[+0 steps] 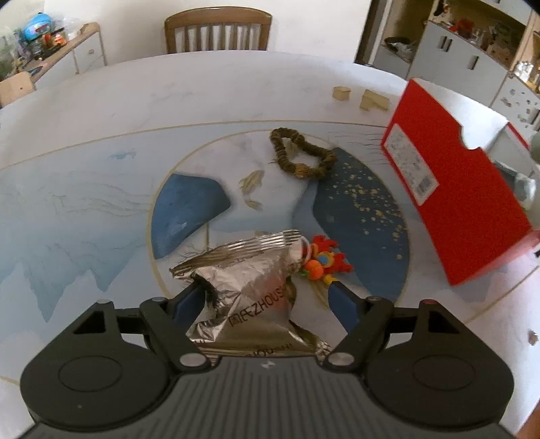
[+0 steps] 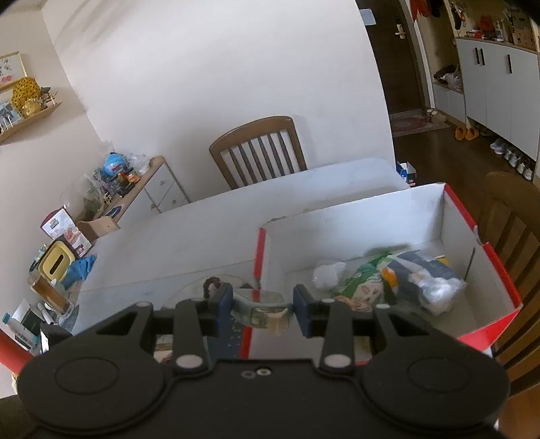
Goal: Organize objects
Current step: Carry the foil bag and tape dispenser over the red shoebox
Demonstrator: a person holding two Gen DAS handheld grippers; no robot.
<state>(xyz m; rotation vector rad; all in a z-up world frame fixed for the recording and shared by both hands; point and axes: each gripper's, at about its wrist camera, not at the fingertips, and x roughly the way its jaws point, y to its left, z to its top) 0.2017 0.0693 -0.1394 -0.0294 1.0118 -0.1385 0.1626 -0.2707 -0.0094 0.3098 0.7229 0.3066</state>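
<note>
A crumpled silver foil packet (image 1: 249, 287) lies on the table between the fingers of my left gripper (image 1: 266, 290); the fingers stand beside it, apart from its sides. An orange and red toy (image 1: 322, 260) lies just right of the packet. A dark green scrunchie (image 1: 300, 155) lies farther back. The red box (image 1: 465, 202) stands at the right. My right gripper (image 2: 263, 309) is shut on a small grey-green and cream object (image 2: 261, 309), held over the near left corner of the red box (image 2: 492, 256). Several wrapped packets (image 2: 388, 280) lie inside the box.
Two small wooden blocks (image 1: 361, 96) sit at the far right of the table. A wooden chair (image 1: 217, 32) stands behind the table; it also shows in the right wrist view (image 2: 260, 152). A second chair (image 2: 513, 243) stands right of the box. Cluttered cabinets (image 2: 135, 189) line the left wall.
</note>
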